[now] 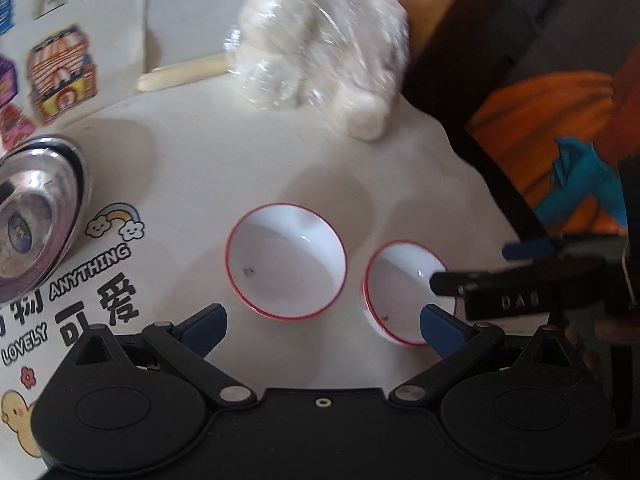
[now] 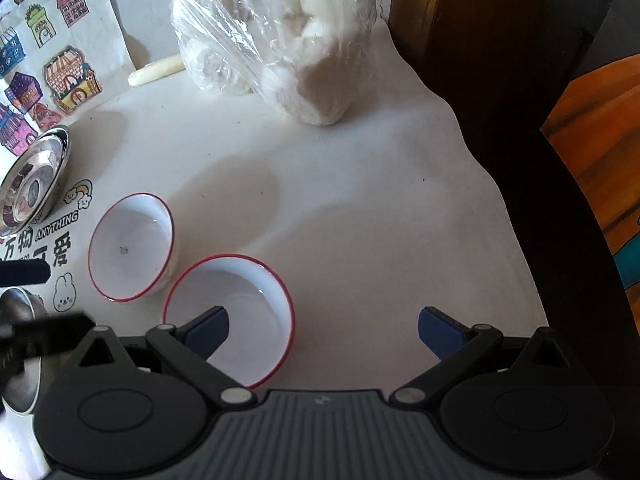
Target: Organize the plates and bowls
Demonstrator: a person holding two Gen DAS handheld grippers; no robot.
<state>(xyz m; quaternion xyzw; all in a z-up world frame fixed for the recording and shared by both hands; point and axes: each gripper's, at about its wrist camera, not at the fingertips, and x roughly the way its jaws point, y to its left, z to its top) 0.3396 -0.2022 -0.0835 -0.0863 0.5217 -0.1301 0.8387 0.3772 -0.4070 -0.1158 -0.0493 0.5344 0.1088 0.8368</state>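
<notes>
Two white bowls with red rims stand side by side on the pale tablecloth. The speckled bowl (image 1: 286, 260) (image 2: 130, 246) lies just ahead of my left gripper (image 1: 324, 328), which is open and holds nothing. The second bowl (image 1: 400, 292) (image 2: 236, 308) sits under the left fingertip of my right gripper (image 2: 324, 330), also open and empty. In the left wrist view the right gripper (image 1: 480, 266) reaches in from the right, its dark finger over that second bowl's rim.
A shiny steel bowl (image 1: 36, 216) (image 2: 34, 176) rests at the left on a cartoon-printed cloth. Another steel bowl (image 2: 20, 348) shows at the lower left. A plastic bag of white buns (image 1: 312, 48) (image 2: 280, 40) lies at the back. The table edge (image 2: 508, 208) drops off on the right.
</notes>
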